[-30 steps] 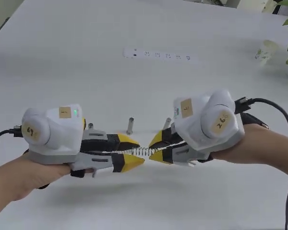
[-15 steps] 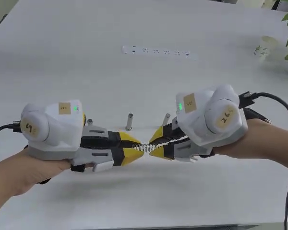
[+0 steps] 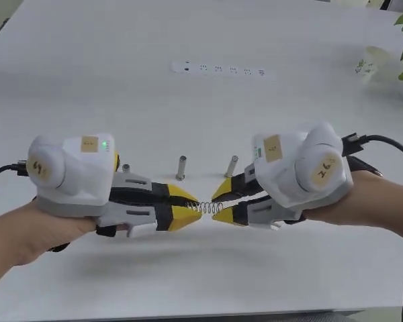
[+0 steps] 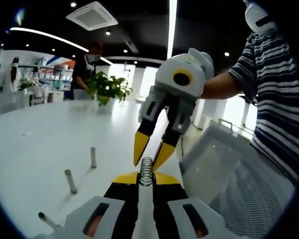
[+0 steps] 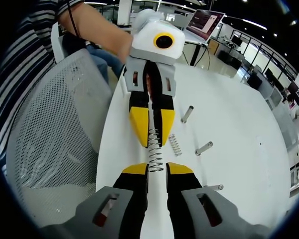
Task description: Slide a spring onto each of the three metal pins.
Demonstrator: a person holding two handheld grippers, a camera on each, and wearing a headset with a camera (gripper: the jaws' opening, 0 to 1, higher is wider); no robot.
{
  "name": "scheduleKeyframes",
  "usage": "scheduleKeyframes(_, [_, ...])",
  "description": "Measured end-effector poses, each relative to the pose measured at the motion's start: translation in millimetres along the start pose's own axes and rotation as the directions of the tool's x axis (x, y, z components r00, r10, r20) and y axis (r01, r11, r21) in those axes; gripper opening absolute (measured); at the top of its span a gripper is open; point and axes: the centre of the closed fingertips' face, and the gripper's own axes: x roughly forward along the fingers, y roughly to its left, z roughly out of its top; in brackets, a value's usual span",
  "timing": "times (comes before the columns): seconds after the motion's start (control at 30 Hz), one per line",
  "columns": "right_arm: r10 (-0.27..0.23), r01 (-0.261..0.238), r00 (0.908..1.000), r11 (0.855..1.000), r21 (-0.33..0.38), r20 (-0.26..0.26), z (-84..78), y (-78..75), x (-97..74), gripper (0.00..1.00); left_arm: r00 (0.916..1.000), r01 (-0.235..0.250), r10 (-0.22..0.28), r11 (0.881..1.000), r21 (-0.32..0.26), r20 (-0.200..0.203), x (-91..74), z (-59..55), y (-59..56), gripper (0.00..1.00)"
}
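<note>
Head view: left gripper and right gripper meet tip to tip above the white workbench. A thin coiled wire spring bridges them, roughly level and clear of the surface. Three short grey metal pins stand upright just behind, all bare. A white power strip lies well beyond. Left gripper view: own jaws are drawn together on the spring's near end. The right gripper is opp., its yellow jaws a bit apart astride the far end; can't tell if they pinch it. Right gripper view: the spring runs straight from own tips to the left gripper, coils even, no kink. A second loose wire spring lies on the bench near the pins. Judgement: step = readying spring no. 1, none fitted yet. Next move probably needs one gripper to take sole hold, turn the spring upright, line its bore over a pin top and lower it.
</note>
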Motion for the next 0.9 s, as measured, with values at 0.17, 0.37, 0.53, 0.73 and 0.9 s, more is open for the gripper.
scheduleKeyframes(0.17, [0.013,-0.013,0.9997,1.0,0.018,0.02,0.0,2.8,0.0,0.09,0.9999,0.012,-0.012,1.0,-0.004,-0.006,0.7,-1.0,-1.0,0.01])
scheduleKeyframes(0.37, [0.016,-0.017,0.9994,1.0,0.024,0.03,-1.3,4.8,1.4,0.08,0.9996,0.02,-0.02,1.0,-0.007,-0.019,1.1,-3.7,-2.5,0.01])
scheduleKeyframes(0.53, [0.013,-0.013,0.9997,1.0,-0.005,0.02,0.6,5.4,-1.4,0.07,0.9989,0.02,-0.02,1.0,0.001,-0.043,2.3,-9.8,-2.5,0.02])
scheduleKeyframes(0.73, [0.023,-0.022,0.9993,0.999,-0.027,0.031,10.4,2.1,-10.3,0.07,0.9986,0.02,-0.02,1.0,0.005,-0.05,2.0,-11.6,-1.5,0.02])
scheduleKeyframes(0.9, [0.039,-0.037,0.9986,0.998,-0.041,0.035,16.8,1.6,-12.6,0.07,0.9989,0.015,-0.014,1.0,0.01,-0.044,0.5,-10.0,-0.9,0.02])
